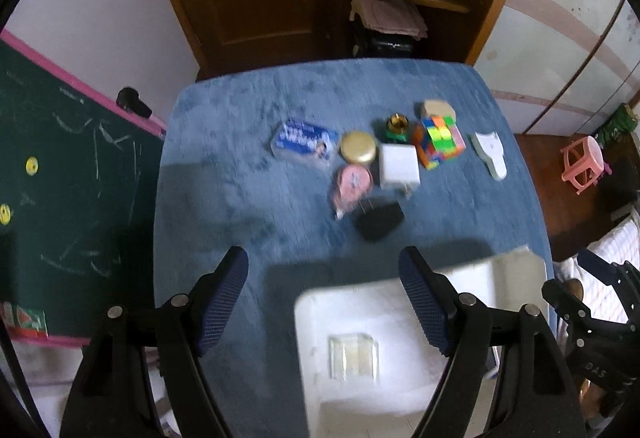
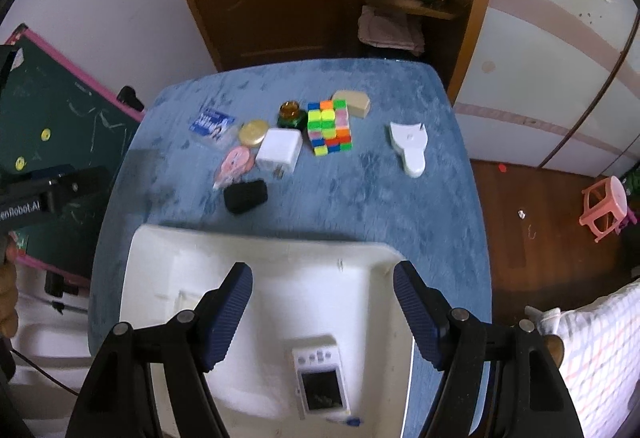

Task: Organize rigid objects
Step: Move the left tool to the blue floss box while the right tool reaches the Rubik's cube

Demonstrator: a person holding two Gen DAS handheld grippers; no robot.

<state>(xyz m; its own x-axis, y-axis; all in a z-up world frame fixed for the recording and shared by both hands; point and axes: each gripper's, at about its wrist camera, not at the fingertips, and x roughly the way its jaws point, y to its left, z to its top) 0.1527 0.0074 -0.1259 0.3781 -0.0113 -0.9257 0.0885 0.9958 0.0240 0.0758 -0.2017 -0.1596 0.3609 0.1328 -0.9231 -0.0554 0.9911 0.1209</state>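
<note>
- The desk (image 2: 400, 198) wears a blue cloth; a white tray (image 2: 280, 278) sits at its near edge.
- Left gripper (image 1: 324, 302): jaws wide apart, holding nothing, hovering over the tray's left edge and the cloth beside it.
- Right gripper (image 2: 322, 312): jaws wide apart, holding nothing, above the tray's middle.
- In the tray, a small white device (image 2: 320, 378) with a dark screen lies near its front.
- Beyond the tray, a black block (image 2: 245, 195) lies closest to it.
- Just behind the block: a white charger (image 2: 279, 150), prongs toward the tray, and a pink item (image 2: 236, 162) to the charger's left.
- A gold lid (image 2: 253, 132) and a blue packet (image 2: 211, 124) lie farther left of the charger.
- A cube (image 2: 329, 126) of many colours stands right of the charger, with a green jar (image 2: 290, 113) at its left and a tan box (image 2: 353, 102) behind it.
- A white tool (image 2: 410, 146) lies well right of the cube, apart from the rest.
</note>
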